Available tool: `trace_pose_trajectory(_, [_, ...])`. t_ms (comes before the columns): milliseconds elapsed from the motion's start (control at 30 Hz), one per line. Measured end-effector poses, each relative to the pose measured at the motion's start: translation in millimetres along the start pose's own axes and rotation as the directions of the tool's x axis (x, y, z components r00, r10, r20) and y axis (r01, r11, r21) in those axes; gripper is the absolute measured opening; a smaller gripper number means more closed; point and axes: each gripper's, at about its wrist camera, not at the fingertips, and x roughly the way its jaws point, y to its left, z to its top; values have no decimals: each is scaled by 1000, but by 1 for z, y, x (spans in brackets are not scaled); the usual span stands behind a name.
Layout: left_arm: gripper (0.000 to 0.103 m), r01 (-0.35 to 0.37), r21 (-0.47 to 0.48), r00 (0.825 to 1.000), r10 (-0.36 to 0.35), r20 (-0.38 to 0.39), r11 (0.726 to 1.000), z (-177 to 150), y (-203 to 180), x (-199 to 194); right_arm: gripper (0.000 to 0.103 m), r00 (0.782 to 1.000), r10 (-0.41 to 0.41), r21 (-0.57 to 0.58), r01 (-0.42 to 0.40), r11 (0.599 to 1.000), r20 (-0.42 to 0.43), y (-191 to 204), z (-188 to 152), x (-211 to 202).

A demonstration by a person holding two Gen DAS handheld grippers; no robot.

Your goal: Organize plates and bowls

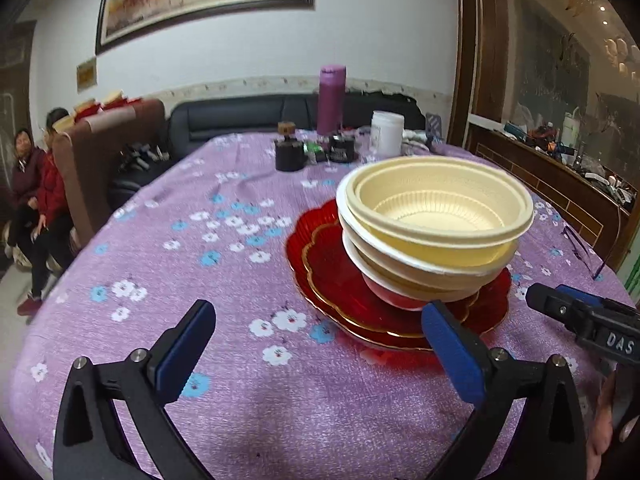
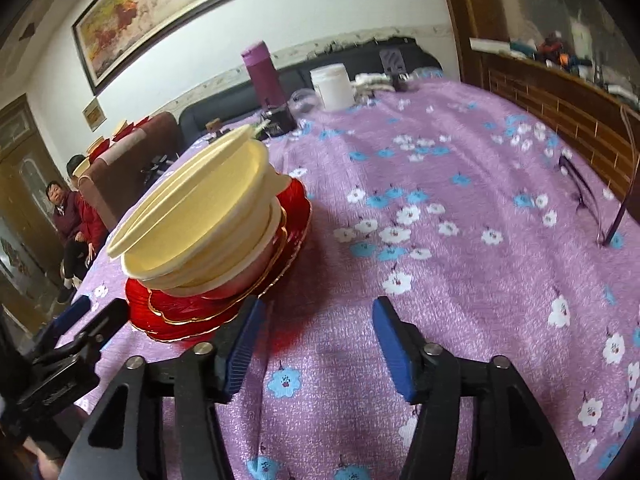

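Several cream and white bowls [image 1: 436, 216] sit nested in a leaning stack on red gold-rimmed plates [image 1: 336, 276] on the purple flowered tablecloth [image 1: 200, 264]. My left gripper [image 1: 320, 324] stands wide open just in front of the plates, nothing between its blue pads; its right finger [image 1: 452, 352] overlaps the plate rim in the picture. In the right wrist view the bowl stack [image 2: 200, 216] on the red plates [image 2: 180, 316] lies to the left of my right gripper [image 2: 316, 328], which is open over bare cloth with nothing in it. Each gripper shows at the edge of the other's view.
At the table's far end stand a purple flask [image 1: 331, 98], a white jar [image 1: 387, 132], a black cup [image 1: 289, 154] and small clutter. Glasses [image 2: 588, 200] lie near the right edge. A brown chair [image 1: 100, 160], a dark sofa and two seated people [image 1: 36, 200] are at left.
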Motion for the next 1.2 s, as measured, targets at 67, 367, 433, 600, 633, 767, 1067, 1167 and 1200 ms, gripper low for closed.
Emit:
trace_pose_trajectory(67, [103,-25,36,1000,26,-4,999,2,-2,-1,81,999,9,-32,-7,999,49,5,-2,-4])
trace_pose_trajectory(367, [103,-48,105,997,41,66,993,7,-6,-8,99,976,-18,-113,44,993,217,17,-9,-16])
trace_pose_trajectory(433, [103,-66,121,995,56,88,990,8,-8,-10,101,973,-18,-116,46,992,229,17,-10,-18])
trace_pose_trajectory(600, [103,-138,170,986,119,119,976,6,-17,-13,102,971,-16,-95,40,995,240,12,-10,-19])
trace_pose_trajectory(633, [103,-157,171,983,138,117,973,5,-17,-13,102,971,-12,-96,36,995,239,12,-11,-19])
trace_pose_trajectory(767, [103,-181,176,983,172,66,967,6,-13,-5,102,973,-15,-106,40,993,230,14,-10,-17])
trace_pose_trajectory(1067, [103,-178,190,984,174,35,966,4,-11,0,102,974,-11,-111,37,993,226,15,-10,-16])
trace_pose_trajectory(1167, [103,-161,199,987,161,16,967,3,-11,3,102,974,-13,-110,38,993,224,15,-10,-16])
trace_pose_trajectory(1200, [103,-156,196,988,157,10,968,4,-11,3,102,974,-10,-109,36,993,225,15,-10,-16])
